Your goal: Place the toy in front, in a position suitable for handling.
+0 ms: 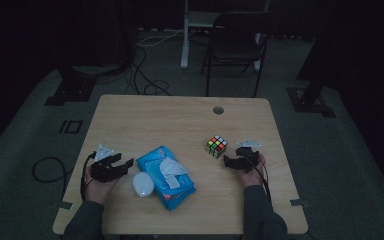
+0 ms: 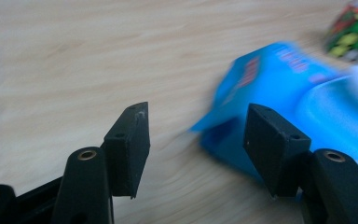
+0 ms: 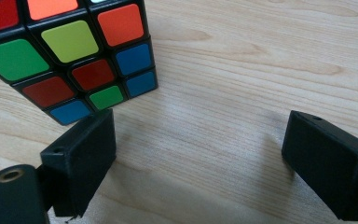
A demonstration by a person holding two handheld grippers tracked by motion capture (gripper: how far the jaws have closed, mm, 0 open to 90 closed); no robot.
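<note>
Dim room, grey carpet, dark chair (image 1: pixel 235 40) and loose cables beyond a pale wooden table (image 1: pixel 180 120). Items on table: one blue wipes pack (image 1: pixel 166 176), lying flat near the front edge, left of centre, its white flap partly lifted; one white oval lid (image 1: pixel 143 184), touching the pack's left side; one cube (image 1: pixel 216 146) with mixed colour tiles, right of centre, well apart from the pack. Left gripper (image 1: pixel 121 165), held in a hand near the front left corner, just beside the pack; in the left gripper view its jaws stand wide with bare wood between them, the pack's (image 2: pixel 279 93) corner showing past the right-hand jaw and not gripped. Right gripper (image 1: pixel 235 159), held in a hand near the right edge, just beside the cube; in the right gripper view its jaws stand wide over bare wood, the cube (image 3: pixel 70 56) just beyond the left-hand jaw, whether touching it cannot be told, nothing held. Sleeves enter from the front edge.
</note>
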